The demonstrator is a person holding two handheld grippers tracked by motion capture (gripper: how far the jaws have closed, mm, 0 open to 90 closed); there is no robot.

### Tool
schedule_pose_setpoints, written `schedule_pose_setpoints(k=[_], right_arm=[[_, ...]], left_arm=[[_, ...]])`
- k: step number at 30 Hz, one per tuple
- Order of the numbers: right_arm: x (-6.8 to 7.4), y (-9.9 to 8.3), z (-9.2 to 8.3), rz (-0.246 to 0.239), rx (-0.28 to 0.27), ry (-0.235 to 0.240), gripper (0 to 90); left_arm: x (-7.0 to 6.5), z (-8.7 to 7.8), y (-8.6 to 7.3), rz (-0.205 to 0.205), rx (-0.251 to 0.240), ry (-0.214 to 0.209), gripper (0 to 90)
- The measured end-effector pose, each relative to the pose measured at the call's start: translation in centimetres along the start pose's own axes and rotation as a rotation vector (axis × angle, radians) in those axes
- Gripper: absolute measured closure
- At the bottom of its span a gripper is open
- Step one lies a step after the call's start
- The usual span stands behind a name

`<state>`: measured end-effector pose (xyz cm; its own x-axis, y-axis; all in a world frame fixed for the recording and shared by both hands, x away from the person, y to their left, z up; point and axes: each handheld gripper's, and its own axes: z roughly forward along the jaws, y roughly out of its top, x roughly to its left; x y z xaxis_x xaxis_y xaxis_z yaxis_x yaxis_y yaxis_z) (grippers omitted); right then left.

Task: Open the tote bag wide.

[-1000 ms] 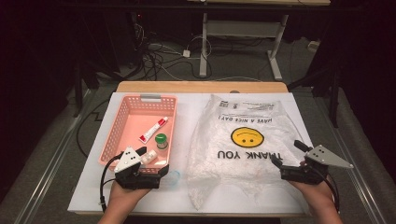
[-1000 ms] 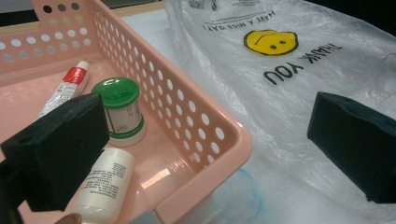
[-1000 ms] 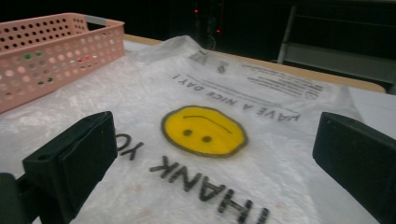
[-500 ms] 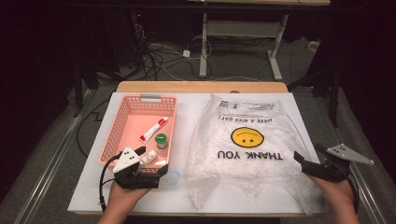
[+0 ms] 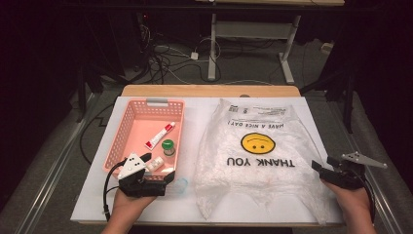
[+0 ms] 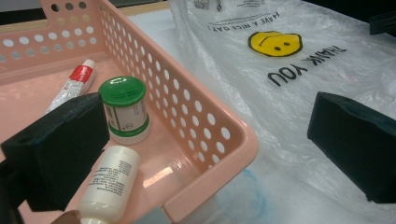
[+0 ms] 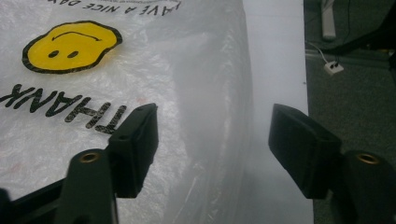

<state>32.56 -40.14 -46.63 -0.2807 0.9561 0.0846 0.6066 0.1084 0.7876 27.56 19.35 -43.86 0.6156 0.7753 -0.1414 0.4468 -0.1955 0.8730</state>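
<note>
Left gripper (image 5: 168, 176) hangs released in my left hand at the near corner of the pink basket (image 5: 127, 127), jaws wide, gripping nothing. In the left gripper view one jaw stands over the basket interior, just beside the white bottle (image 6: 108, 184) and the green-capped jar (image 6: 123, 109); the other stands outside the wall, over the plastic bag (image 5: 258, 158). A red-and-white tube (image 5: 159, 135) lies farther back in the basket.

The bag lies flat on the white surface (image 5: 195, 209), right of the basket, smiley print up.

My right gripper (image 5: 322, 166) sits at the bag's right edge. Its jaws have just been closing and now straddle the edge fold part open, pads not yet pressing film.

Recommended procedure: lower until the pads bracket only the top layer, close fully, then lift slowly. Pinching both layers would likely keep the mouth sealed.
</note>
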Motion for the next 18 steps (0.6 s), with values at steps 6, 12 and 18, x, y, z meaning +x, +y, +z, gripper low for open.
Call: schedule_pose_setpoints(k=[6, 12, 18], right_arm=[[-0.1, -0.3, 0.4, -0.002, 0.043, 0.037, 79.8], [1.2, -0.6, -0.5, -0.044, 0.041, 0.06, 90.0], [4.0, -1.7, -2.1, -0.074, 0.03, 0.098, 89.5]], left_arm=[[-0.1, 0.2, 0.0, 0.001, 0.013, -0.006, 0.0], [-0.1, 0.0, 0.0, -0.001, 0.007, -0.003, 0.0], [-0.1, -0.1, 0.1, -0.009, 0.023, -0.018, 0.0]])
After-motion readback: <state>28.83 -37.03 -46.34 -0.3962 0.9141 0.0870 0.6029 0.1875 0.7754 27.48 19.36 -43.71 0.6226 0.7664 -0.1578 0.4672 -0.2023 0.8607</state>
